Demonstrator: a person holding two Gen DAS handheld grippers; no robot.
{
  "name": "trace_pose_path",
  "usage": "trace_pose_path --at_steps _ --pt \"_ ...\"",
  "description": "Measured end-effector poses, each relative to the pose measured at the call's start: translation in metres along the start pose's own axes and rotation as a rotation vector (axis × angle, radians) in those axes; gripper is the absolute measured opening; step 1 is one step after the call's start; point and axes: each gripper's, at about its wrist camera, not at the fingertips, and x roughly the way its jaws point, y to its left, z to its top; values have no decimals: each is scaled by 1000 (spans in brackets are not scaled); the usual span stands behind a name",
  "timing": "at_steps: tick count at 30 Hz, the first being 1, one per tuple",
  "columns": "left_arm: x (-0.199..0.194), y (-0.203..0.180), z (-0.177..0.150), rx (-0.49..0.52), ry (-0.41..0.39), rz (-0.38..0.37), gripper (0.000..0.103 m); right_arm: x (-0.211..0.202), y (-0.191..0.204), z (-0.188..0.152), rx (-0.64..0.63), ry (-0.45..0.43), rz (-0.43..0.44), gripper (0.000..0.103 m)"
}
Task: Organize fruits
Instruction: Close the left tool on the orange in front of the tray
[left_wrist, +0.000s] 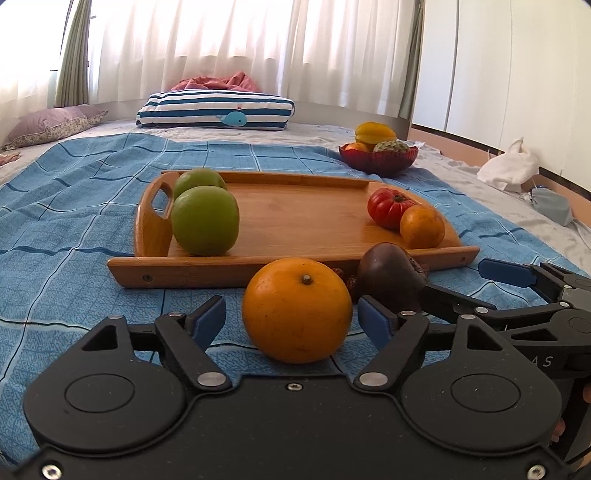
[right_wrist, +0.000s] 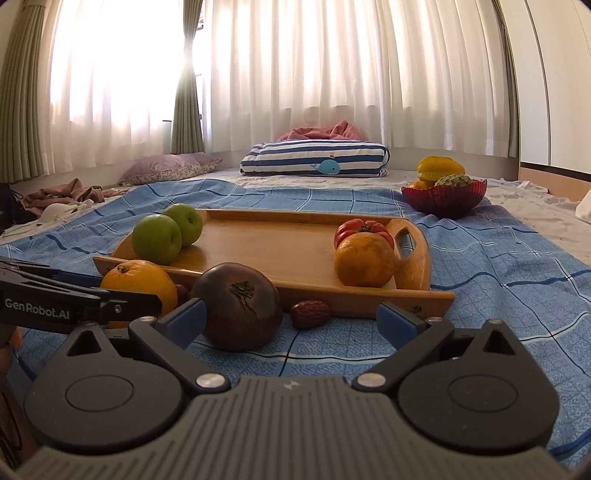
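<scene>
A blue checked bedspread (left_wrist: 74, 206) covers the bed, with a wooden tray (left_wrist: 295, 218) in the middle holding two green apples (left_wrist: 205, 219), a red tomato (left_wrist: 389, 206) and a small orange (left_wrist: 422, 226). The large orange (left_wrist: 297, 310) lies on the cloth just outside the tray's near rim, squarely between the blue pads of the left gripper (left_wrist: 291, 321), whose jaws stand partly open with slim gaps either side, gripping nothing yet. The right gripper (right_wrist: 291, 319) is wide open, the dark fruit (right_wrist: 238, 306) against its left pad, off-centre; a date (right_wrist: 309, 314) sits beside it
</scene>
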Motion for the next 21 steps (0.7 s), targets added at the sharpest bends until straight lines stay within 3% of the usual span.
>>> trace_pose_path --at_steps 8,15,21 --pt "7 -5 1 19 20 20 71 1 2 -2 17 11 9 103" --pt "12 2 1 -39 44 21 73 4 3 -4 34 30 20 102" --pt "10 3 1 -36 38 5 65 4 4 -3 46 29 23 101"
